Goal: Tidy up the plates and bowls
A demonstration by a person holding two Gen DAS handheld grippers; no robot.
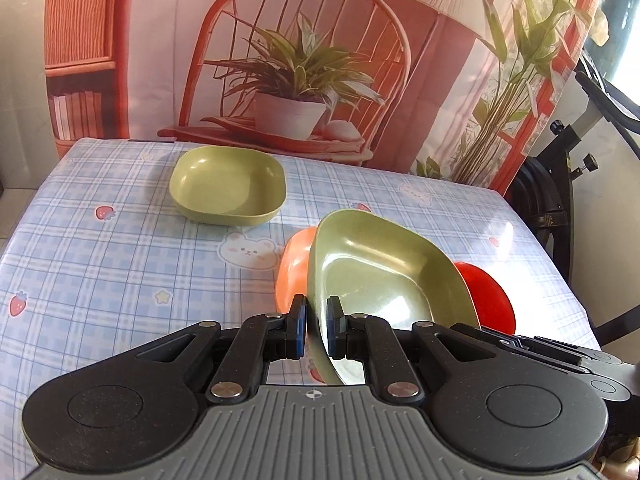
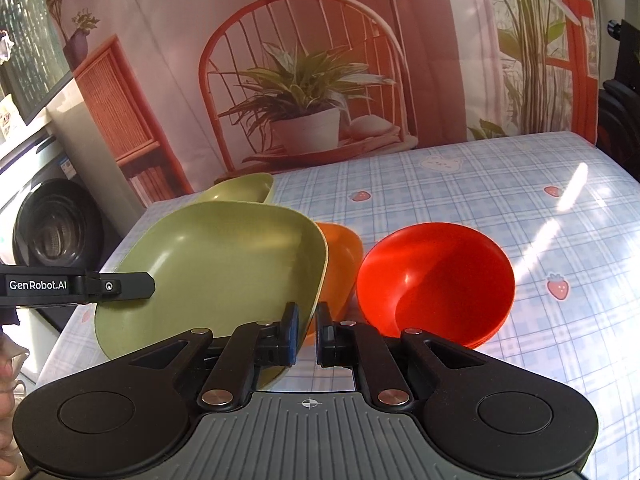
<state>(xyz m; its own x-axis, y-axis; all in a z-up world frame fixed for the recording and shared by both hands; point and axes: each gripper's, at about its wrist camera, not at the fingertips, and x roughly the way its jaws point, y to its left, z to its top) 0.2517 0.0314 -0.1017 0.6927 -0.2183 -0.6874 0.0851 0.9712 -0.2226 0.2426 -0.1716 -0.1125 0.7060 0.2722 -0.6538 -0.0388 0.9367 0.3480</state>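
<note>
A green square plate [image 1: 380, 272] hangs tilted above the table, held from both sides. My left gripper [image 1: 316, 320] is shut on its near rim. In the right wrist view my right gripper [image 2: 307, 320] is shut on the right rim of the same plate [image 2: 220, 264], and one of the left gripper's fingers [image 2: 120, 286] shows on its left edge. Under and behind the plate stand an orange bowl [image 1: 292, 272] [image 2: 340, 256] and a red bowl [image 1: 488, 300] [image 2: 436, 276]. A second green square plate [image 1: 228, 186] [image 2: 240, 190] rests on the table farther back.
The table wears a blue checked cloth [image 1: 100, 260] with strawberries and bears. A printed backdrop [image 1: 300, 60] hangs along its far edge. A washing machine [image 2: 52, 224] stands to the left, black exercise equipment [image 1: 560, 184] to the right. A person's hand [image 2: 8, 380] shows at the left edge.
</note>
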